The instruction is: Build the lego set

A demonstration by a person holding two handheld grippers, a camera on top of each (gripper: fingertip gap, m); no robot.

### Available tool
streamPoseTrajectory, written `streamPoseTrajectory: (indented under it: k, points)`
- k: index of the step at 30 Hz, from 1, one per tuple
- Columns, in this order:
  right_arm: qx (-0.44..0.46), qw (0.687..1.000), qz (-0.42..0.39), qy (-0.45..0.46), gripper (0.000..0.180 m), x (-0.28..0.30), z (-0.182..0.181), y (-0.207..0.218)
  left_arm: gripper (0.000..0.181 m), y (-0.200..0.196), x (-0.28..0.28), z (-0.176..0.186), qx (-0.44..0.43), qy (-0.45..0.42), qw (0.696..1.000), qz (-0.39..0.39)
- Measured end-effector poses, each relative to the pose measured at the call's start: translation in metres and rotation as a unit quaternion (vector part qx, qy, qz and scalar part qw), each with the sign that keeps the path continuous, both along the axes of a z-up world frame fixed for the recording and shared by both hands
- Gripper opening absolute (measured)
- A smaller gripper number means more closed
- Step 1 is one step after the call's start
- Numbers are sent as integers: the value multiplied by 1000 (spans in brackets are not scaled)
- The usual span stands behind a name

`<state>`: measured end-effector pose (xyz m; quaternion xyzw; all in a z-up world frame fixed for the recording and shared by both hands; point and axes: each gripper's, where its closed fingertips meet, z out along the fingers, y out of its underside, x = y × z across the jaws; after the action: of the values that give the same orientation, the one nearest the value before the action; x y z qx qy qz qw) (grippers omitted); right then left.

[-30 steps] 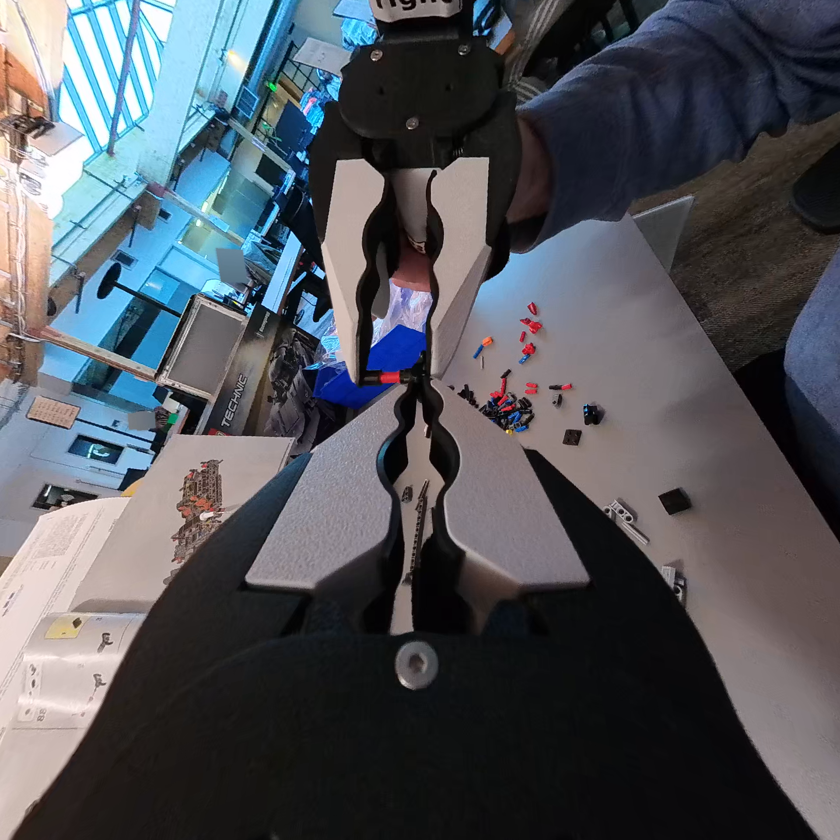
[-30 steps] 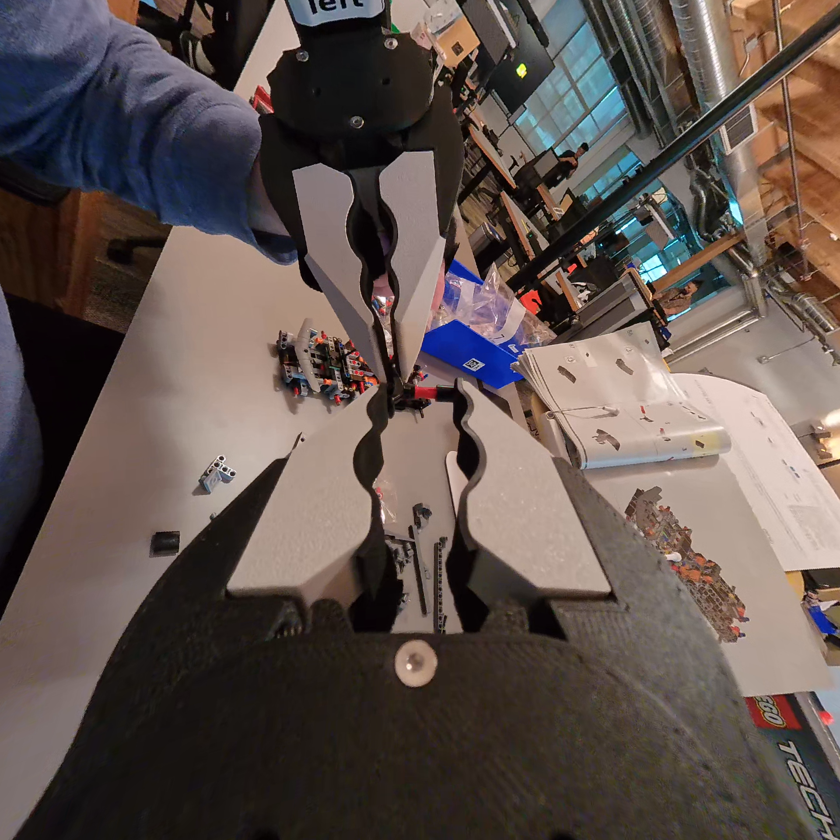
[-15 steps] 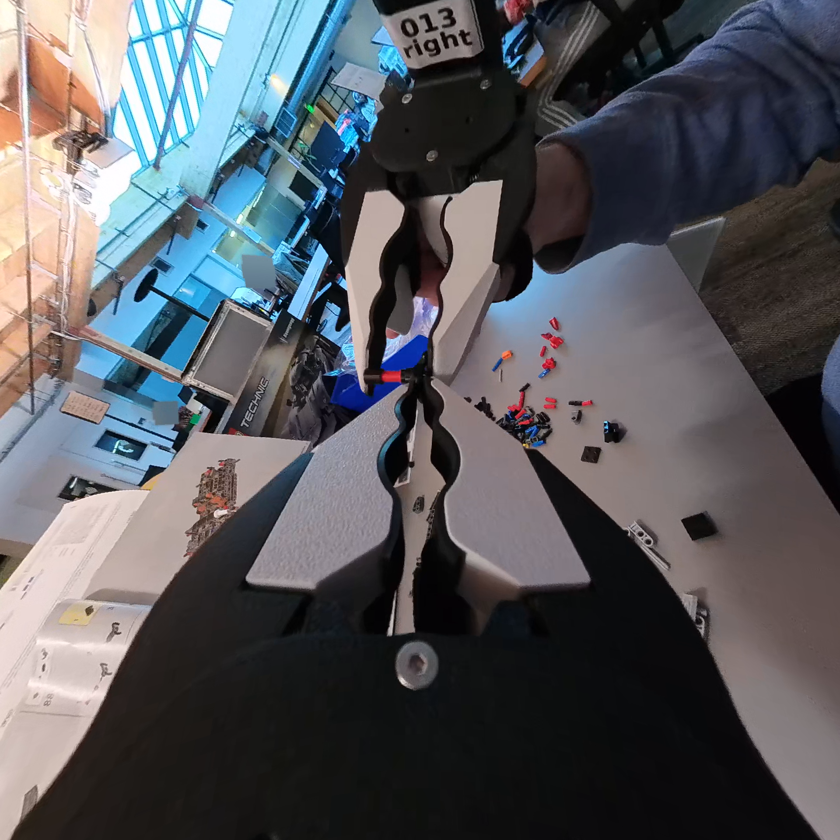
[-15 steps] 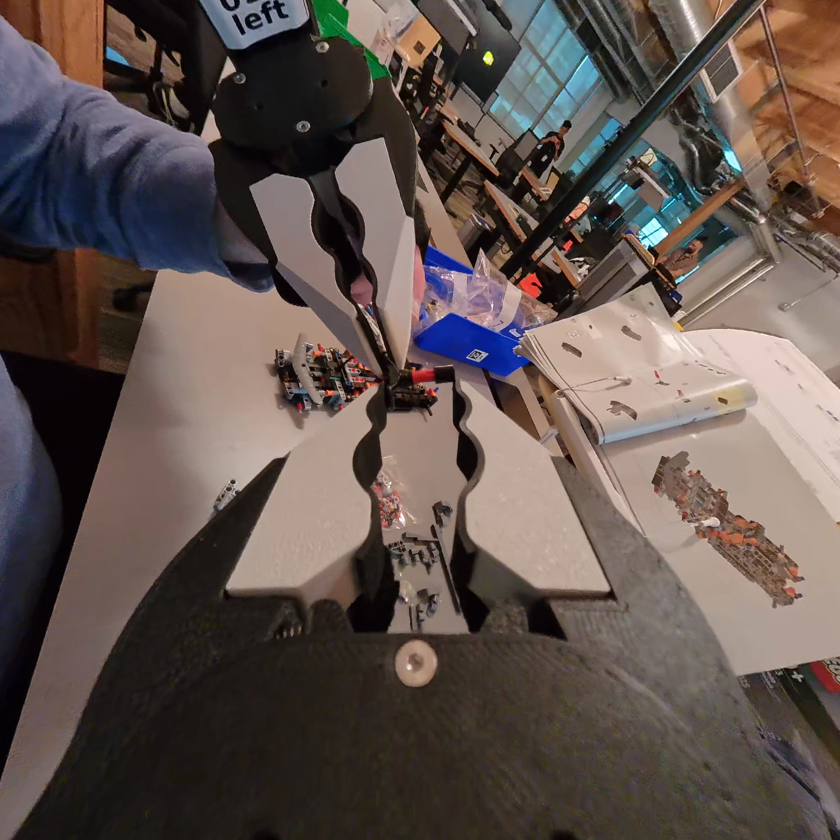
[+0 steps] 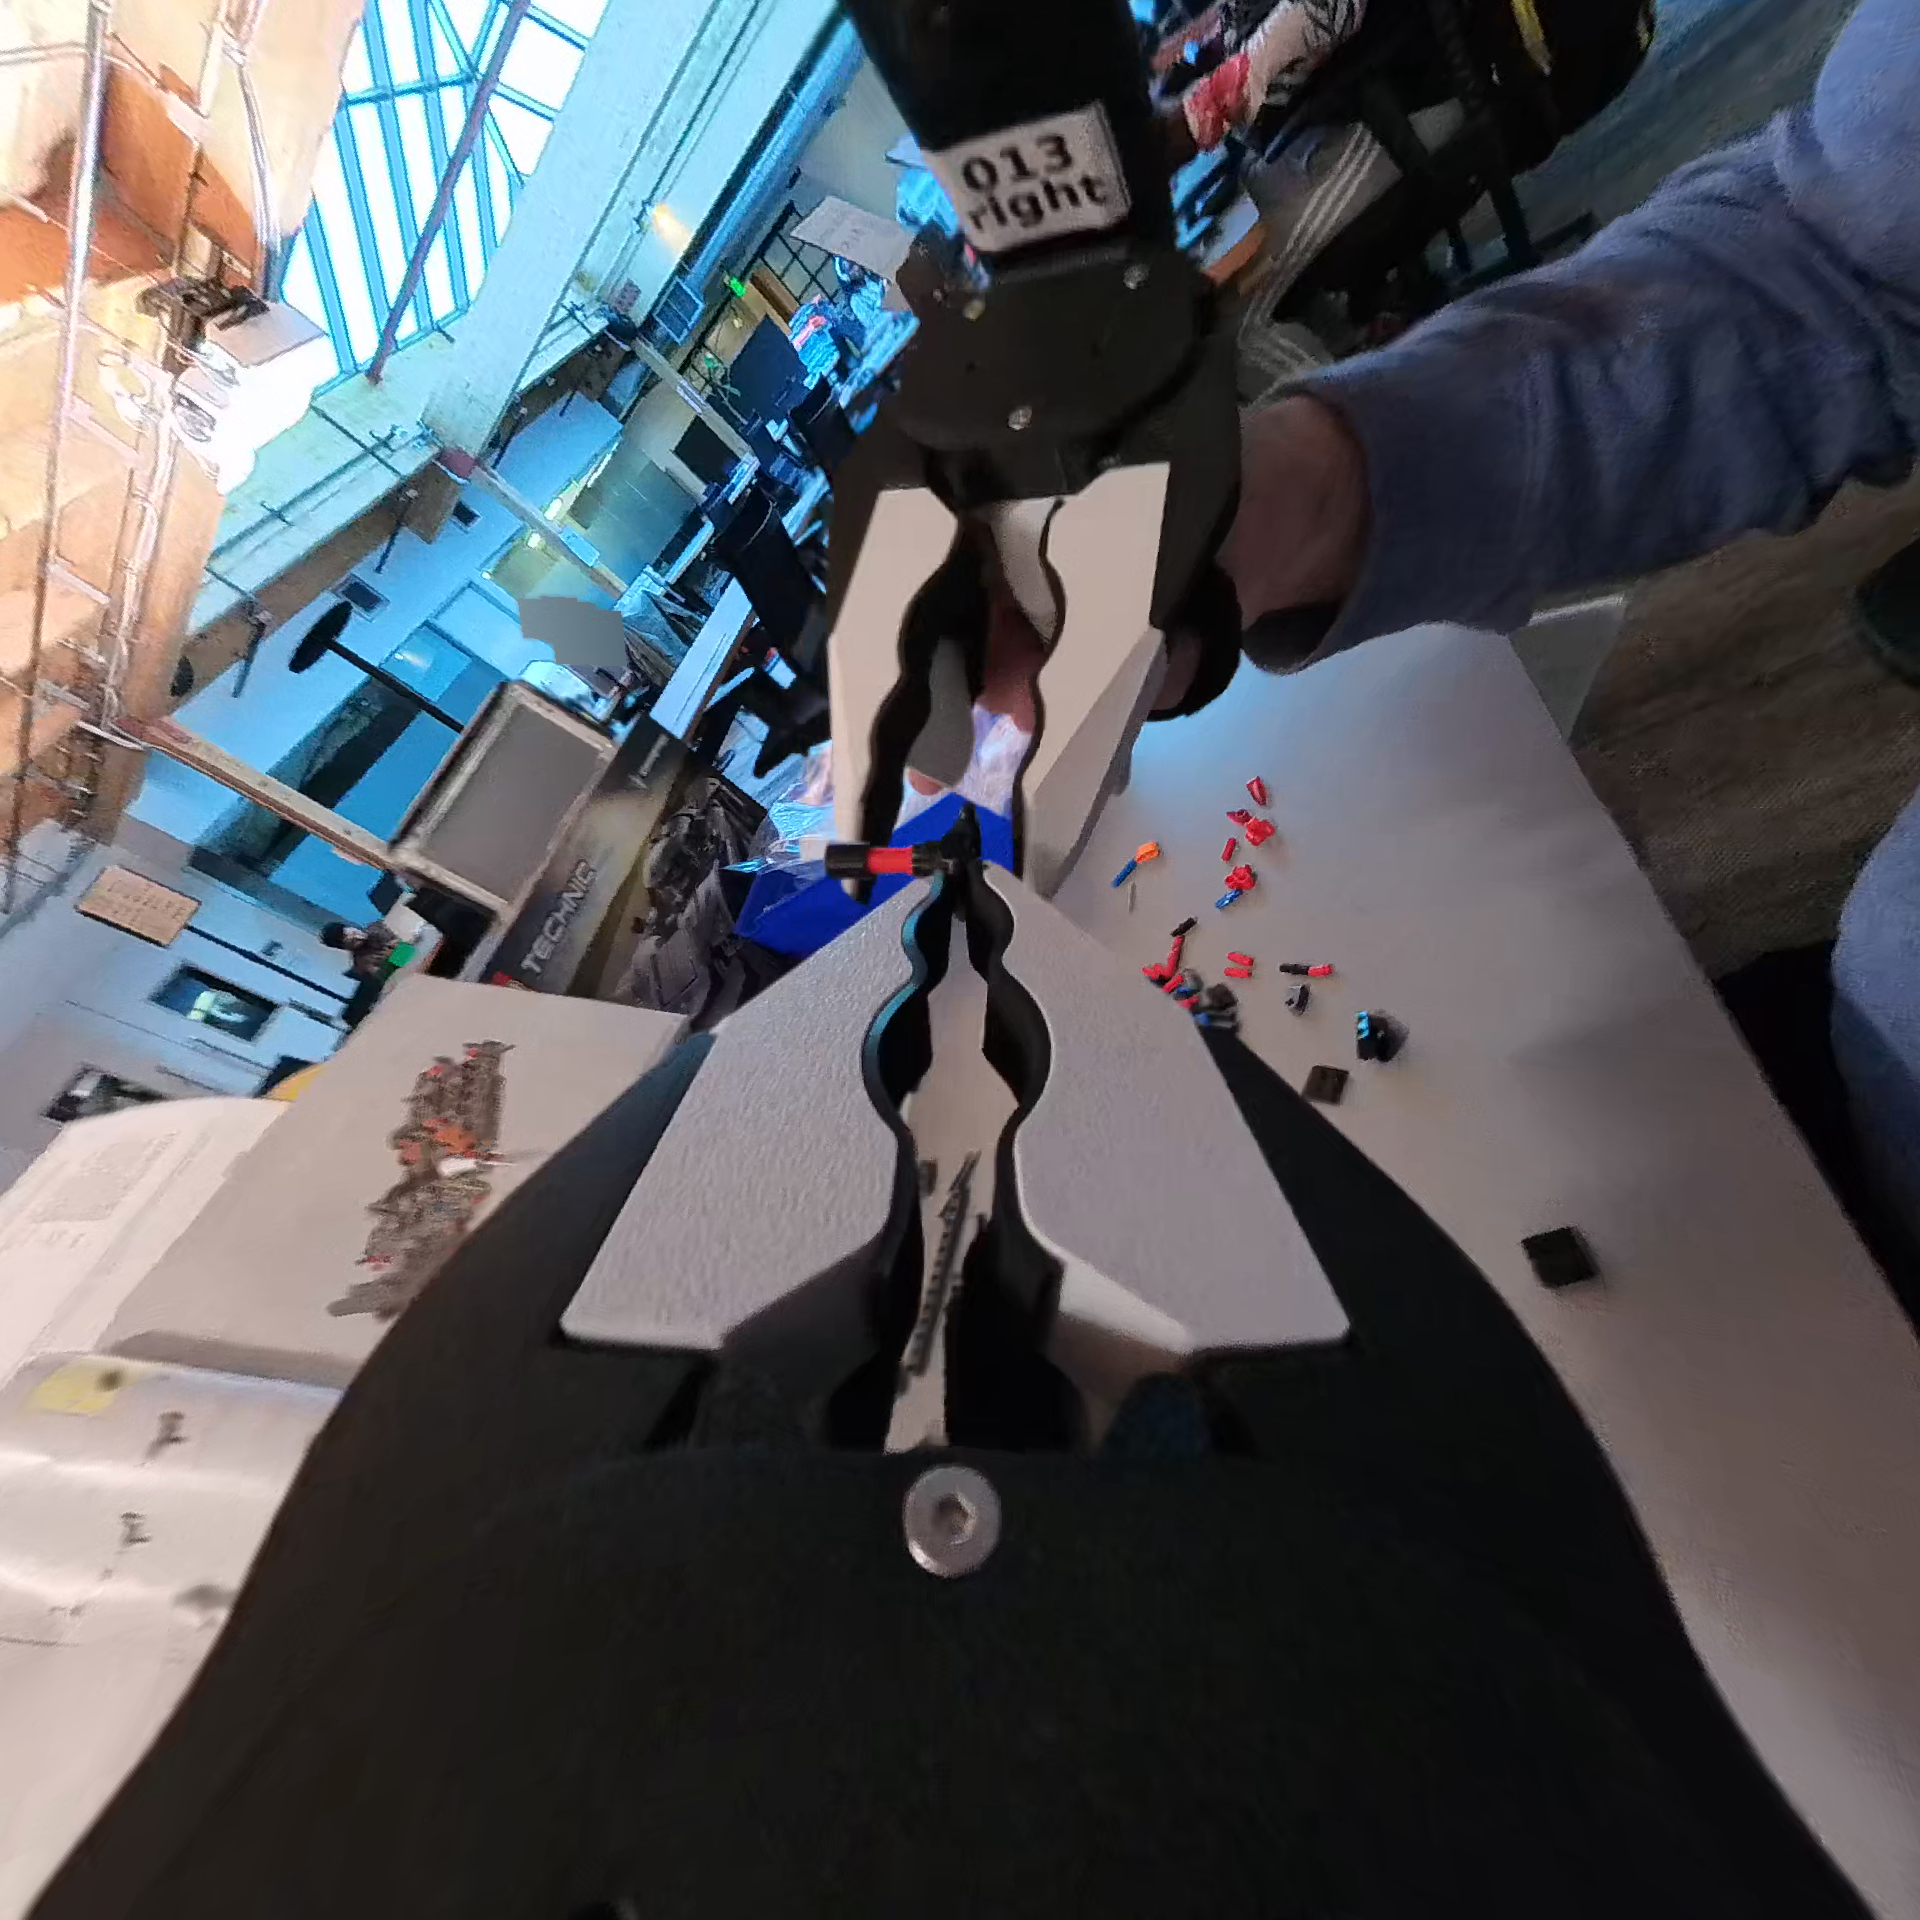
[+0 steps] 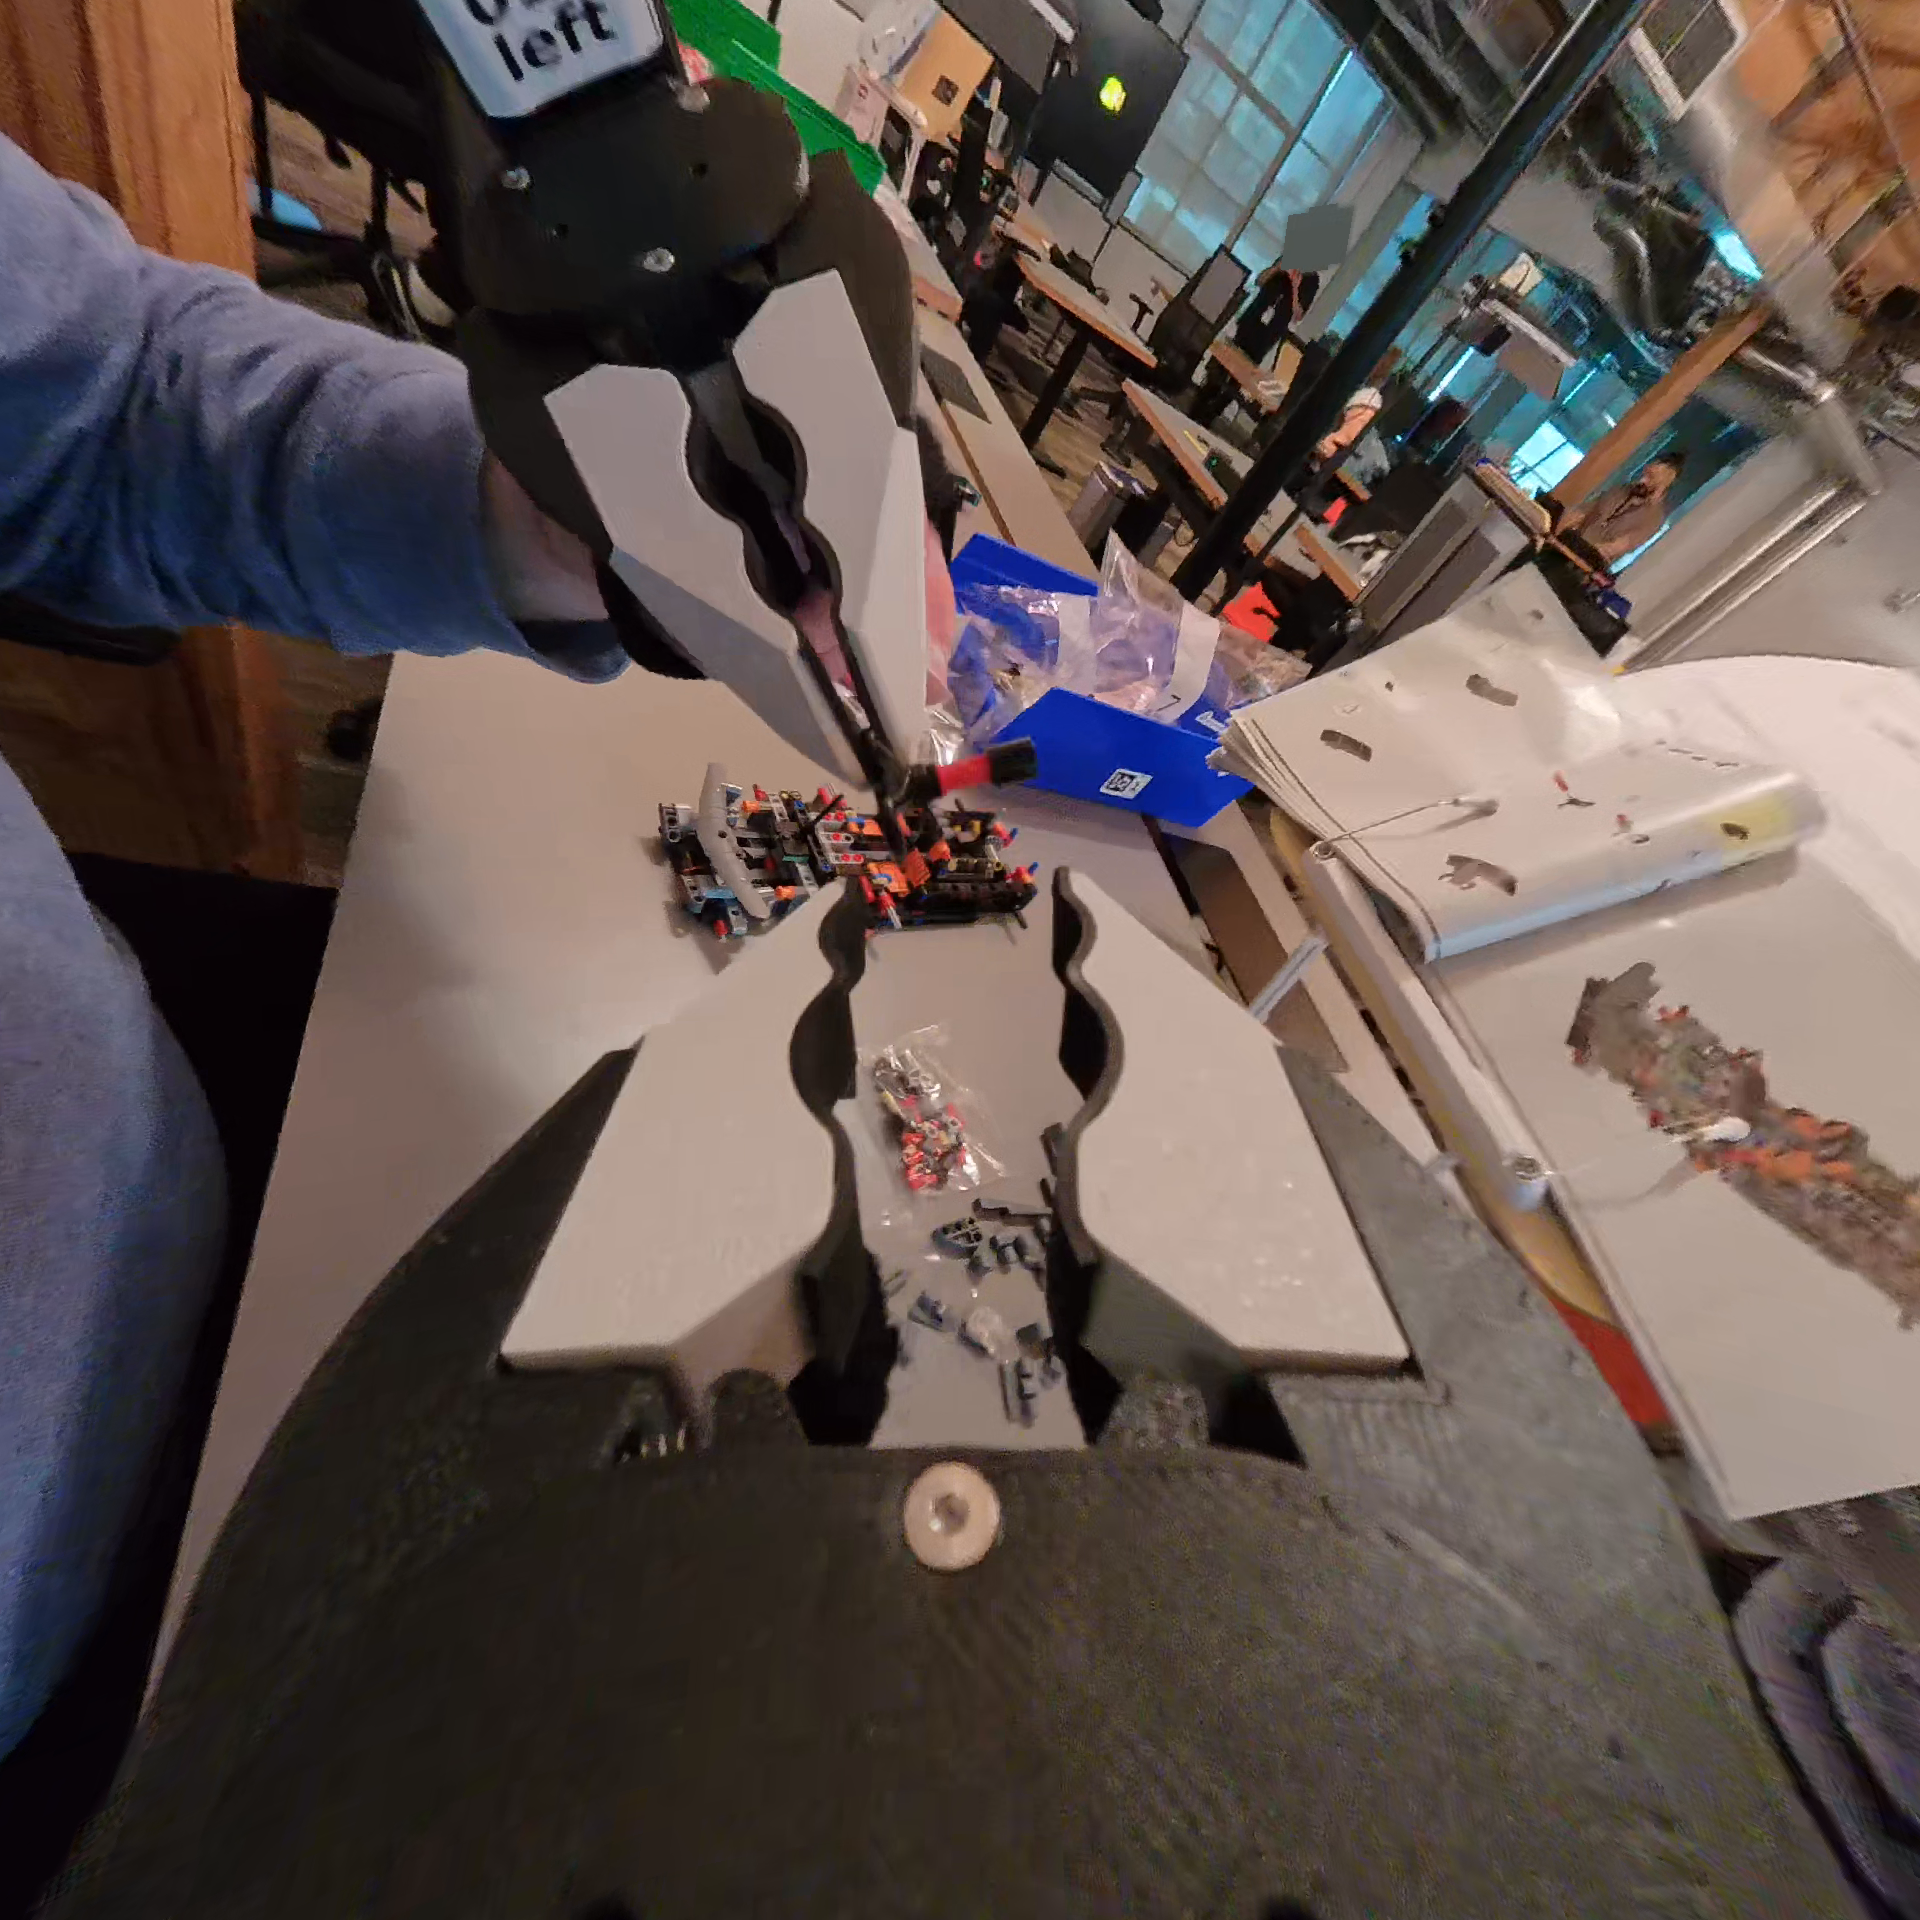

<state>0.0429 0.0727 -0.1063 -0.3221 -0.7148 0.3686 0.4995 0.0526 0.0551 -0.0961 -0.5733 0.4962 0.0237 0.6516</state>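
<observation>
My left gripper (image 5: 958, 883) is shut on a small black piece carrying a red pin (image 5: 883, 860), held in the air above the grey table (image 6: 499, 935). From the right wrist view, the left gripper (image 6: 883, 774) comes down from the upper left, with the red pin (image 6: 966, 771) sticking out to the right. My right gripper (image 6: 956, 899) is open and empty, just short of the pin. Its pale fingers (image 5: 883, 623) face me in the left wrist view, either side of the pin. The partly built model (image 6: 842, 862) lies on the table below both grippers.
A blue bin (image 6: 1122, 748) with plastic bags stands behind the model. An open instruction booklet (image 6: 1507, 790) and a picture sheet (image 6: 1714, 1122) lie to the right. A small bag of parts (image 6: 930, 1122) and dark loose pieces (image 6: 997, 1247) lie near me. Red, blue and black pieces (image 5: 1236, 883) are scattered on the table.
My right gripper has drawn back from the red pin and its jaws stand wider. My left gripper keeps its hold on the piece. Both views have shifted.
</observation>
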Motion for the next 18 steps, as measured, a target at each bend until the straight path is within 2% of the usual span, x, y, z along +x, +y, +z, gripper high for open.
streamPoseTrajectory:
  k: [2,5,8,11,15,18]
  points:
    - [-20,1000,8,0,29,3,-4,-1,0,2,-2,-3,-33,-41,999,-14]
    - [-45,999,7,9,11,4,-7,-4,0,6,-3,-9,-71,-102,992,-37]
    - [-65,998,3,8,2,3,-14,-4,0,9,2,-17,-84,-129,987,-46]
    - [-68,998,-6,4,8,2,-18,-2,1,12,7,-21,-89,-139,985,-53]
    - [-74,997,-6,3,5,5,-18,-1,0,13,10,-22,-85,-139,985,-50]
    - [-79,996,-20,-23,10,6,-23,2,0,19,8,-27,-68,-103,992,-17]
